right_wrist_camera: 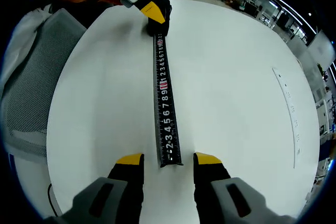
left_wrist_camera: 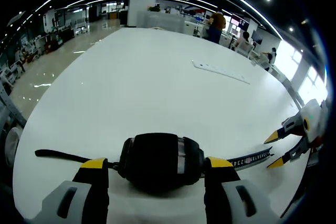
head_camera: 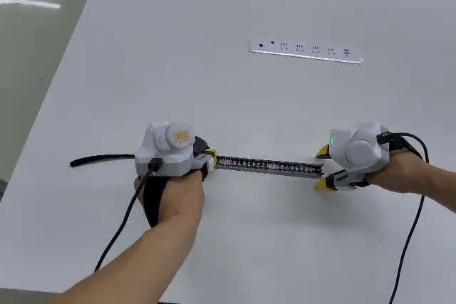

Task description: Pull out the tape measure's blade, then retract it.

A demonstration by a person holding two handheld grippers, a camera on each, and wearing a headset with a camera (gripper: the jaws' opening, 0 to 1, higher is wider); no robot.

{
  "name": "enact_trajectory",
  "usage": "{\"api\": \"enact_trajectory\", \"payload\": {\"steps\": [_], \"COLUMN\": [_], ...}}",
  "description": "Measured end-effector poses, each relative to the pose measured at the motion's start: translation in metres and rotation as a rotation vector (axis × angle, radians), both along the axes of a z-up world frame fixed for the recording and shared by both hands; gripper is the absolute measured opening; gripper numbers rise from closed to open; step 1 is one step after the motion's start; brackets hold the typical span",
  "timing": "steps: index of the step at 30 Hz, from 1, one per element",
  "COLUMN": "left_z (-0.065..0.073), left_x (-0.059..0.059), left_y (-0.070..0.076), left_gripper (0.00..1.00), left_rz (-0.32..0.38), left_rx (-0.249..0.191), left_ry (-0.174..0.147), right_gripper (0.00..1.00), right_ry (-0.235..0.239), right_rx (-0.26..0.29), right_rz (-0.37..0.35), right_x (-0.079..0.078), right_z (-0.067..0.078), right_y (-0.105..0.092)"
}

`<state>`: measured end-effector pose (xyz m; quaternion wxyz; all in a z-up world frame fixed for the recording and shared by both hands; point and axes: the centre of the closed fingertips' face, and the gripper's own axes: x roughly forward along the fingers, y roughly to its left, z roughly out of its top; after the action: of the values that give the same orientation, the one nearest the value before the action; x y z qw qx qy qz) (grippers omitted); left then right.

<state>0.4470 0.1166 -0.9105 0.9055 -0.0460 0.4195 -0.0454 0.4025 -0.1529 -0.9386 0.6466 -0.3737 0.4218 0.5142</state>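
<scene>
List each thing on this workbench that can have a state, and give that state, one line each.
Left claw: shut on the tape measure.
Right claw: open, tips either side of the blade end, not touching it.
Tape measure: gripped, blade out.
Blade: pulled out, flat on the table, numbers up.
Power strip: flat on the table, nothing plugged in.
Strap: slack on the table.

Black tape measure case [left_wrist_camera: 160, 162] between jaws of the left claw [left_wrist_camera: 156, 163]

The left gripper [head_camera: 208, 163], in the left hand [head_camera: 174, 197], clamps the tape measure [left_wrist_camera: 157, 158]; the right gripper [head_camera: 320, 169], jaws parted, faces it.
</scene>
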Motion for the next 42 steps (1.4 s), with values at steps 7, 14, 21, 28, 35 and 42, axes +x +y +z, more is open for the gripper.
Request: {"api": "enact_trajectory", "payload": {"steps": [7,14,21,28,35,42], "left_z": [-0.0003,-0.0003,-0.0002,0.0003,0.0008,0.001], "left_x": [0.0003,0.0003,-0.0002,0.0002,0.0002,0.0003], "left_y": [-0.0005,-0.0006,-0.0013,-0.0012,-0.0017,-0.0023], "left_gripper": [0.71,0.7,0.69,0.69,0.68,0.63], "left_rz": [-0.002,-0.003,-0.003,0.002,0.003,0.002], "left_rx": [-0.005,-0.007,-0.011,-0.014,-0.017,-0.018], "left_ry": [0.0,0.0,0.001,-0.001,-0.003,-0.005], "right_gripper": [0.3,0.26,0.23,0.2,0.17,0.16], "right_ry": [0.019,0.036,0.054,0.063,0.067,0.066], "right_rx": [0.0,-0.007,-0.009,-0.007,-0.004,-0.003], "right_rz": [0.028,0.041,0.053,0.059,0.062,0.065], "right_x": [-0.0031,-0.0038,-0.0045,-0.0027,-0.0021,-0.002], "right_z": [-0.0007,-0.0017,-0.0005,-0.0009,0.0008,0.0009], "right_y": [0.0011,0.0006,0.0012,0.0003,0.0012,0.0015]}}
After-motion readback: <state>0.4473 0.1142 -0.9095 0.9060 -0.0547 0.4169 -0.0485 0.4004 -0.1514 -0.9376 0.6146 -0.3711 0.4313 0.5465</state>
